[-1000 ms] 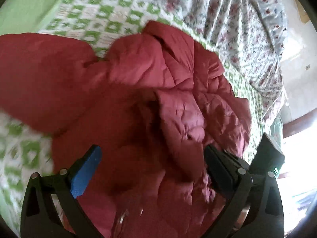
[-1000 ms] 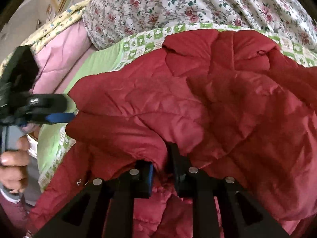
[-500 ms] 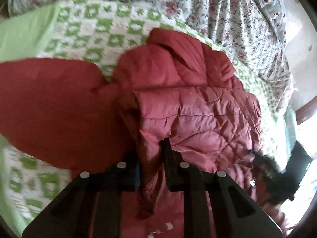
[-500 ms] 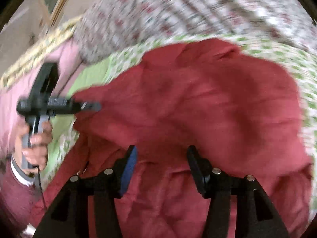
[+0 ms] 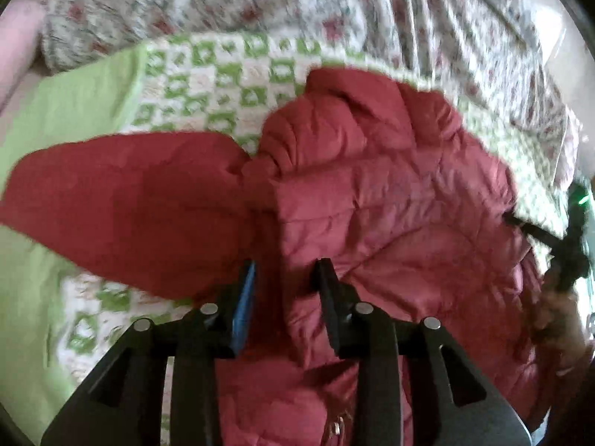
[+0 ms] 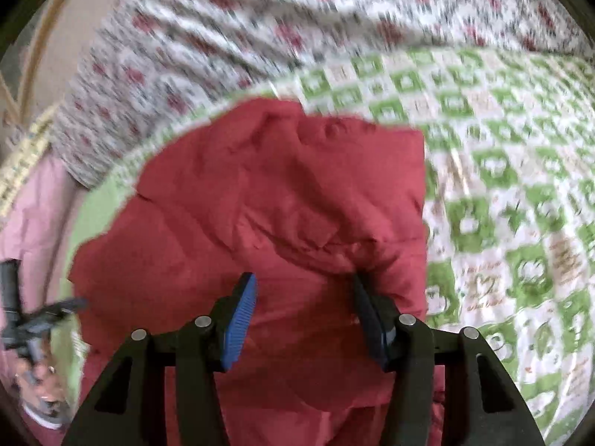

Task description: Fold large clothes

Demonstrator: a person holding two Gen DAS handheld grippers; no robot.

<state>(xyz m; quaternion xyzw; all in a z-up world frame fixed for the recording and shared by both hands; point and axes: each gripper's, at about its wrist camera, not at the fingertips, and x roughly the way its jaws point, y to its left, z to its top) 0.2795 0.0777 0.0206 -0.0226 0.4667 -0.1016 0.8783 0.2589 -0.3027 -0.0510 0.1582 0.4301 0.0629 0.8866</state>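
A dark red quilted jacket lies on the green-and-white checked bedcover, one sleeve spread to the left. My left gripper hovers over the jacket's folded front edge. Its jaws are opening: the fold lies between them and the pads do not press on it. In the right wrist view the jacket fills the middle. My right gripper is open above it with nothing pinched. Each view shows the other gripper held in a hand at its edge: the right gripper and the left gripper.
A floral quilt is bunched along the far side of the bed. Pink bedding lies at the left. Bare checked bedcover stretches to the right of the jacket. Both views are blurred by motion.
The left gripper shut on the jacket's fold and now has its jaws parted again. The right gripper let go of the jacket, opened, and swung to the right. The front panel now lies folded over.
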